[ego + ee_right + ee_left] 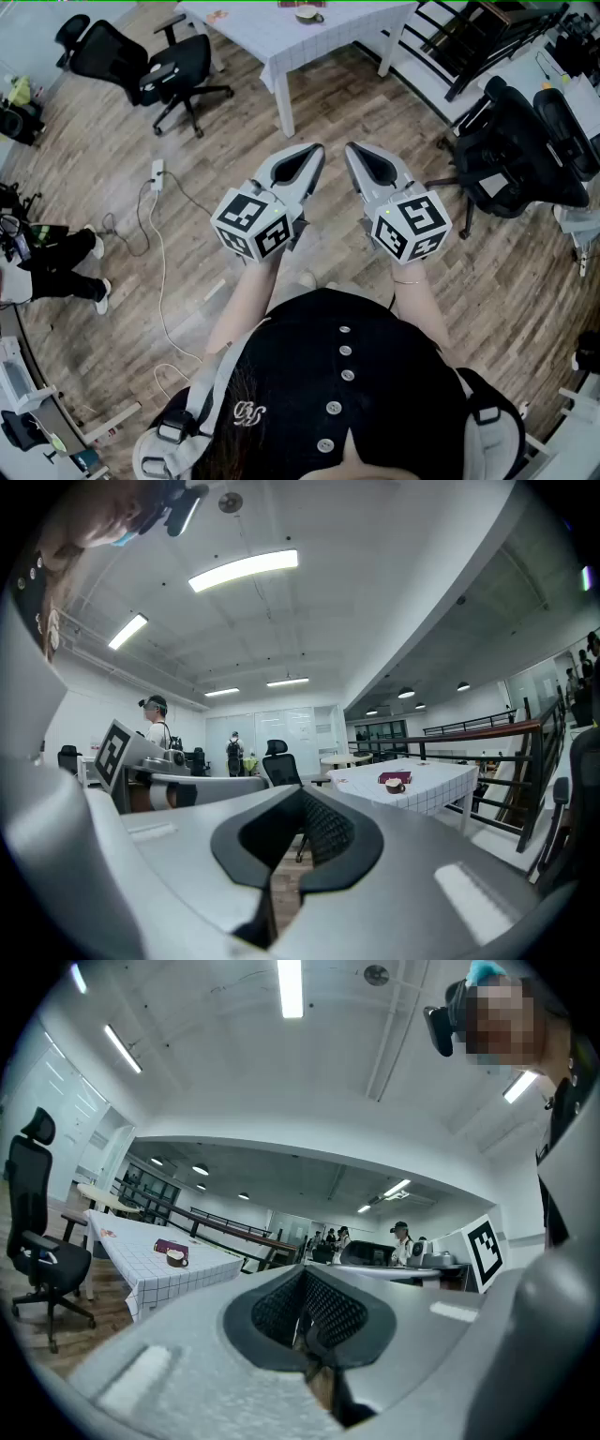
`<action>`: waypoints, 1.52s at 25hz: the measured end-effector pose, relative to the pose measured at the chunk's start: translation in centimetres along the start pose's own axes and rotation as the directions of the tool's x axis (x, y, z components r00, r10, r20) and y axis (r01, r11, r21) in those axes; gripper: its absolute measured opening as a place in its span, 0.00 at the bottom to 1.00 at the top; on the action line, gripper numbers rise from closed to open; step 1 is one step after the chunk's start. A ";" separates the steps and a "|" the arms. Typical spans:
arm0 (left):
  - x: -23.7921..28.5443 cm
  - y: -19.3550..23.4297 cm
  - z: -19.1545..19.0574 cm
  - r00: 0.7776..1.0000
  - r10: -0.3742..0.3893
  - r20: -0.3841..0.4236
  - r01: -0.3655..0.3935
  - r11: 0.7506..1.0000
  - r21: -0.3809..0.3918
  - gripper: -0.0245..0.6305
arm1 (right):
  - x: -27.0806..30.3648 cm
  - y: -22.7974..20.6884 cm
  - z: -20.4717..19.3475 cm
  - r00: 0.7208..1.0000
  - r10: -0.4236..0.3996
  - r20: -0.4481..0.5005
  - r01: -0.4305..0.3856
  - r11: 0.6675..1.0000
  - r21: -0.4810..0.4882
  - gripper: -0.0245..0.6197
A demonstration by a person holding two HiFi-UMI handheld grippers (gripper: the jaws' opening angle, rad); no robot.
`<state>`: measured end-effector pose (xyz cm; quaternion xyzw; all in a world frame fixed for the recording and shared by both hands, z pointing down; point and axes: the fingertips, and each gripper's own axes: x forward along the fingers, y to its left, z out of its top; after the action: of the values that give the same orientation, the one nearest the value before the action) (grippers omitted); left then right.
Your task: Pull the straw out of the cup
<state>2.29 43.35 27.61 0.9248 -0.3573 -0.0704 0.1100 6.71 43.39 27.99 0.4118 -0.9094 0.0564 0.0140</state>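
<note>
From the head view we look down on a person standing on a wood-plank floor [234,122], holding the left gripper [316,150] and the right gripper [352,150] level and side by side. Each carries a marker cube [253,225] printed with black-and-white square patterns. A pale embroidered monogram [248,411] on the person's dark top is too small for us to read. Well ahead stands a bench [272,42] under a white grid-check cloth, and the cup [307,14] sits at its far end. A black office chair [141,61] is off to the left.

In the left gripper view we see its fingers [281,1312] pressed together with nothing between them. The cup [174,1258] rests on the bench [197,1274] just in front of a dark red flat item [172,1247]. The right gripper's patterned cube [486,1251] shows at the right.

In the right gripper view its fingers [328,832] are likewise closed and empty. The cup [396,787] stands far off on the checked cloth. We cannot make out the straw in any view.
</note>
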 end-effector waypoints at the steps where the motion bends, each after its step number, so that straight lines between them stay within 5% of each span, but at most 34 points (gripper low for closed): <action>1: 0.1 0.1 0.0 1.000 -0.002 -0.001 0.002 1.000 0.002 0.03 | 0.1 0.0 0.1 1.000 0.001 0.001 -0.001 1.000 -0.004 0.04; 23: 0.1 2.1 -0.1 1.000 -0.021 -0.006 0.021 0.999 0.030 0.03 | 1.8 0.6 -1.1 0.997 -0.083 -0.005 0.083 0.996 0.026 0.04; 38: 0.7 8.1 -2.1 0.999 0.011 -0.043 -0.013 0.999 -0.039 0.03 | 6.7 -0.9 -3.4 0.994 -0.090 -0.056 0.092 0.995 0.042 0.04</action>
<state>-1.92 37.36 31.66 0.9216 -0.3590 -0.0570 0.1361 2.92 38.20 31.89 0.4513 -0.8876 0.0869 0.0320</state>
